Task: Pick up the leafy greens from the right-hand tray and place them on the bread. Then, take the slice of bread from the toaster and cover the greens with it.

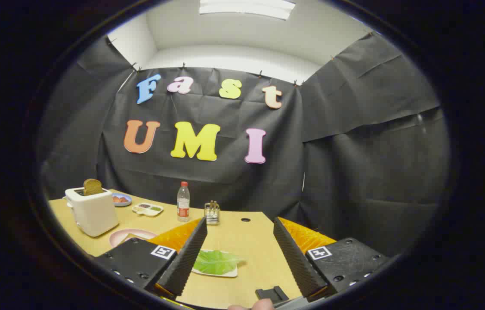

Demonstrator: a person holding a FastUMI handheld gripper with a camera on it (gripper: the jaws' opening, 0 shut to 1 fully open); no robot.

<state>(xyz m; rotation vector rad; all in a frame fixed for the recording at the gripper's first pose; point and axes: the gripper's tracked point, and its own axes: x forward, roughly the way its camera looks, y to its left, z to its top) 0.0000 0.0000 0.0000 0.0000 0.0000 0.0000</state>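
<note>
Our gripper (pixel 242 258) gapes wide, holding nothing; one finger hides part of the leafy greens (pixel 216 261) on their tray (pixel 230 273).

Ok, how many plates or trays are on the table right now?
4. A white tray with the leafy greens between the open gripper's fingers; a pink plate by the toaster; a blue plate behind it; a divided tray near the bottle. Others may be hidden.

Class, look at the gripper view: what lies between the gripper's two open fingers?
In the gripper view, the leafy greens on their white tray lie between the fingers of the open gripper, nearer one finger; bare tabletop beyond.
</note>
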